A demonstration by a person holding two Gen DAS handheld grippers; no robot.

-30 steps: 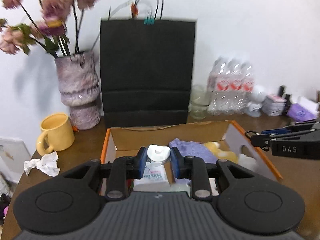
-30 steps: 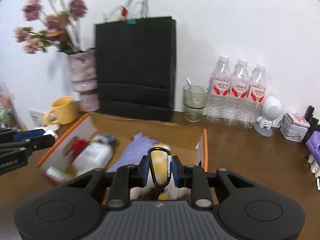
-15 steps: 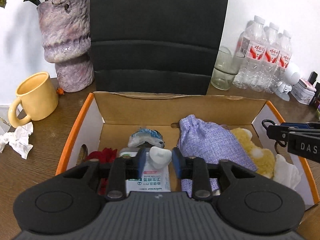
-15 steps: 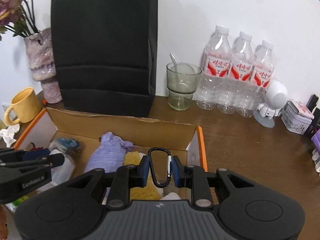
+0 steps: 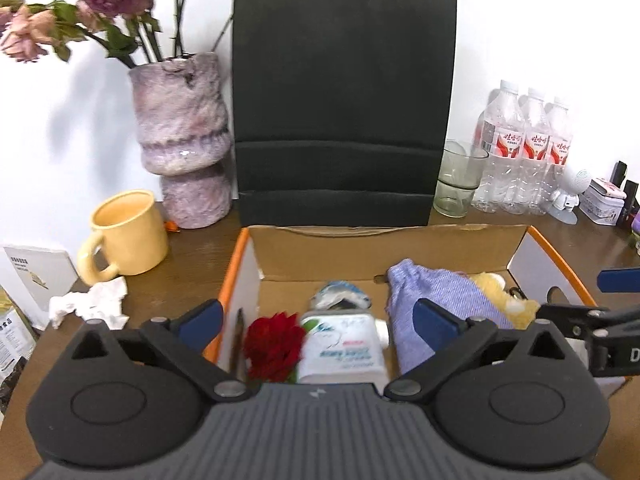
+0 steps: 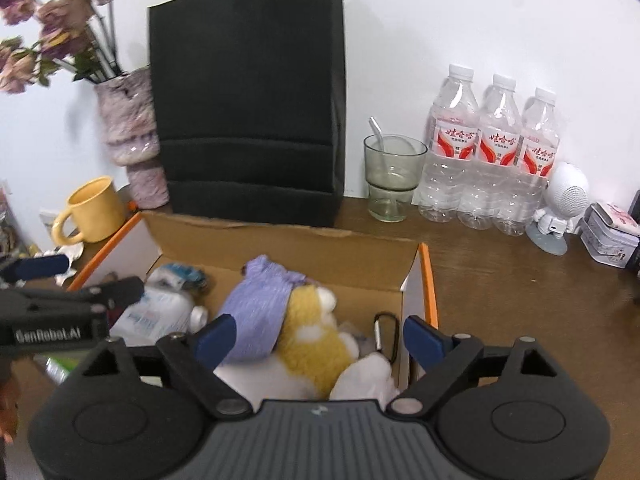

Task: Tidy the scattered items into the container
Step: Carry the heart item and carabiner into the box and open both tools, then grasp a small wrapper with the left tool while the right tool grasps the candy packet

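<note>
Left wrist view: release step – left gripper point(image 5: 316, 320) over the cardboard box point(image 5: 452, 246), jaws opening wide, nothing pinched between the blue pads. White bottle point(image 5: 344, 346) lying on its side on the box floor, directly below and between the fingers, cap toward the purple pouch point(image 5: 440, 300); red flower point(image 5: 272, 344) just beside it on the left, pencil point(image 5: 239, 340) against the left wall. Crumpled tissue point(image 5: 92, 304) outside the box near the yellow mug point(image 5: 128, 232) – likely next pickup; calls for lifting clear of the box wall, then swinging left. Right wrist view: same step – right gripper point(image 6: 316, 338) jaws opening, empty. Carabiner point(image 6: 386, 334) free, resting in the box's right corner against the wall, just inside the right finger, beside the yellow plush point(image 6: 316, 332). Next: retracting upward without snagging plush or box edge.
</note>
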